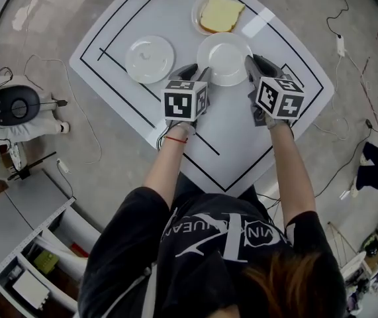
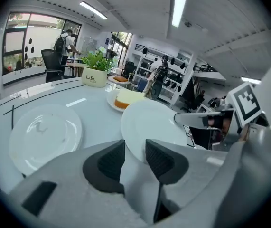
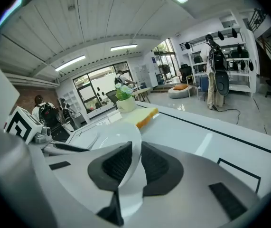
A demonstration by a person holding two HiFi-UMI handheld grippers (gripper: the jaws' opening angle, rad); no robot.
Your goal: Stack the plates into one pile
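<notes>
- Your left hand-held gripper [image 1: 200, 73] is clamped on the near-left rim of the middle plate [image 1: 225, 57]. In the left gripper view the rim sits right between the two dark pads and fills the gap.
- Your right hand-held gripper [image 1: 251, 63] is clenched on the same plate's right rim. In the right gripper view the pads are tight on the thin white edge, and the plate looks tilted there.
- So you've got one plate pinched from both sides, roughly mid-counter [image 1: 241, 138]. I can't tell whether its base is clear of the surface.
- Pose-wise, both forearms reach straight out from your body, about parallel, left forearm [image 1: 164, 167] and right forearm [image 1: 288, 171] bare.
- Both grippers point forward and down toward the plate, with the marker cubes facing up at the head camera.
- There's a red band [image 1: 175, 139] on your left wrist.
- The empty plate [image 1: 149, 59] sits flat just left of the held one, close but not touching.
- The third plate [image 1: 196, 13] is on the far side, just beyond the held plate, with a yellow slice of cake [image 1: 222, 13] on it.
- A plant pot [image 2: 96, 78] stands further back at the counter's far edge.
</notes>
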